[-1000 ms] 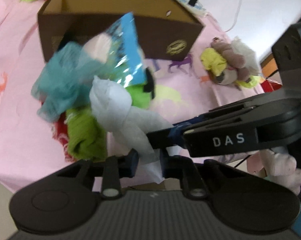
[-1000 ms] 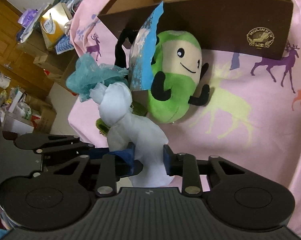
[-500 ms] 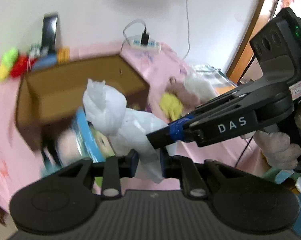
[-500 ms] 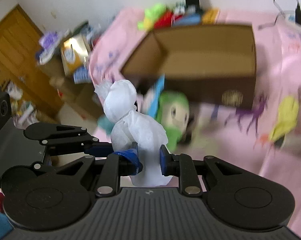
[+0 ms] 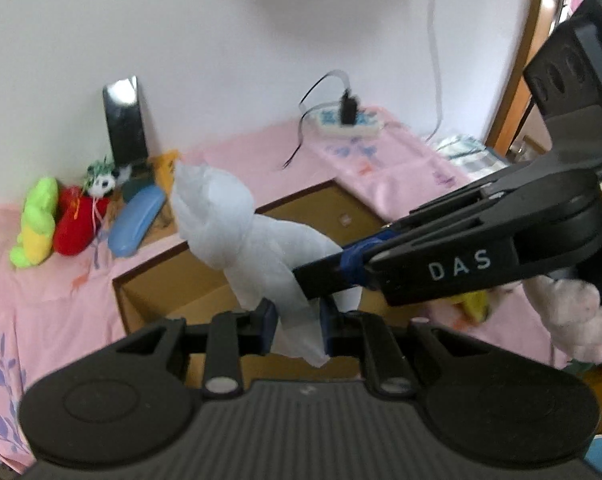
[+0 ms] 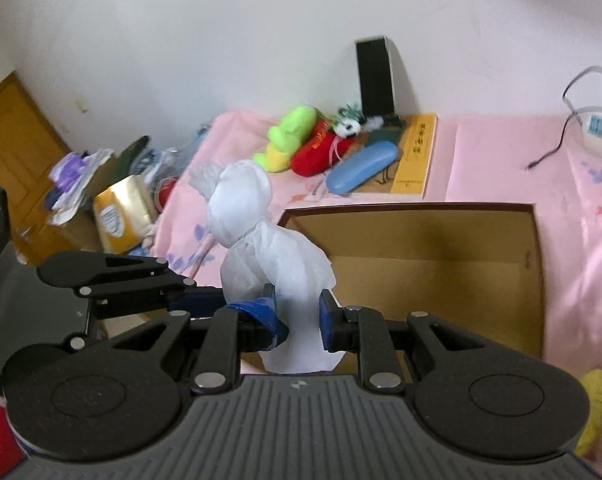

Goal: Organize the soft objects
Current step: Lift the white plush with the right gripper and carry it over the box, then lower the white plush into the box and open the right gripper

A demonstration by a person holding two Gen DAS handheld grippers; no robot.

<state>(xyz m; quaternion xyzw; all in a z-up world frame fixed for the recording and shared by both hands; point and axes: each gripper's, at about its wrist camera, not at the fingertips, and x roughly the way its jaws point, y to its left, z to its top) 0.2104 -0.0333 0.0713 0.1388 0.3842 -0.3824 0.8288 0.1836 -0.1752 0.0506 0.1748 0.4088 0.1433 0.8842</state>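
You have both grippers pinched on the same white cloth bundle (image 5: 245,240). Your left gripper (image 5: 297,320) is nearly closed, its blue-padded fingers squeezing the bundle's lower tail at the bottom centre of the left wrist view. Your right gripper (image 6: 297,316) grips the same tail just as tightly in the right wrist view, and the knotted head of the white cloth bundle (image 6: 241,204) stands up above the fingers, left of centre. In the left wrist view the right gripper reaches in from the right edge, its taped finger touching the bundle's side. Behind and below the bundle sits the open cardboard box (image 6: 421,248), filling the middle right of the right wrist view; the bundle hangs over its near left corner. The box rests on a pink cloth (image 6: 493,160). Toward the upper centre, against the wall, lie a green plush (image 6: 291,136), a red plush (image 6: 321,152) and a blue case (image 6: 361,166), well apart from the grippers
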